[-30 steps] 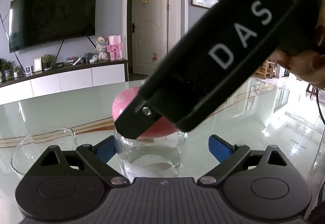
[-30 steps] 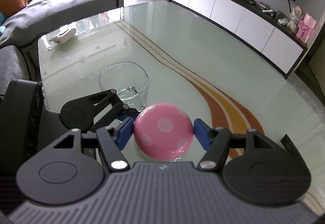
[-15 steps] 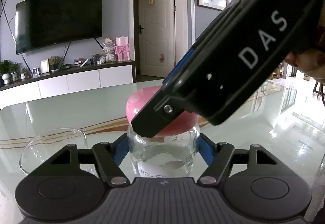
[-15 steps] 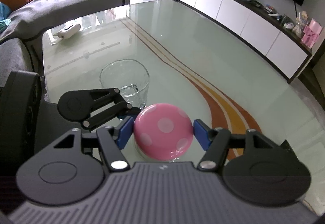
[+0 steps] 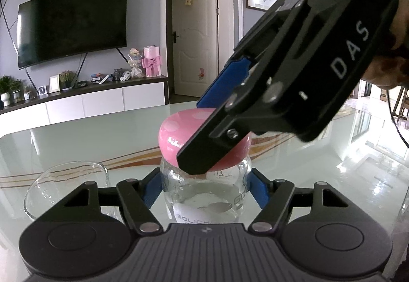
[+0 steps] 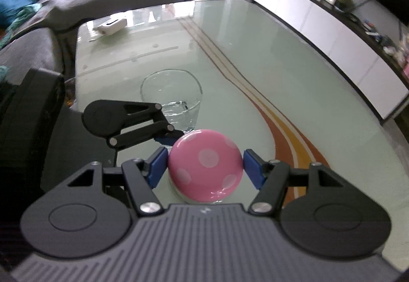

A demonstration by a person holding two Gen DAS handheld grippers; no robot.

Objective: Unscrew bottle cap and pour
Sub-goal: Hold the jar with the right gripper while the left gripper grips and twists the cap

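The clear glass bottle [image 5: 205, 195] w/ the pink white-dotted dome cap [image 6: 205, 163] stood upright on the pale green glass table [image 6: 294, 92], and everything else sat relative to it. The left gripper [image 5: 205, 191] was clamped on the bottle body just under the cap, blue pads [image 5: 152, 192] pressed to the glass both sides, prob. to stop the bottle turning. The right gripper [image 6: 205, 165] came down from above and bracketed the cap; its left pad looked to be touching, its right pad showed a thin gap, so I couldn't tell if it truly gripped. That split makes sense: one holds, one twists. The clear glass tumbler [image 6: 171, 100] w/ a bit of water stood just beside the bottle, on the side beyond the left gripper, likely placed close so the pour is short. Cap still on, so unscrewing not done.

Vs. 1 s ago: the left gripper's fingers had been wide apart around the bottle; they'd since shut on it. The right gripper body had rolled, seen from the left wrist view, approx. a partial twist. The right wrist view was blurred, suggesting motion.
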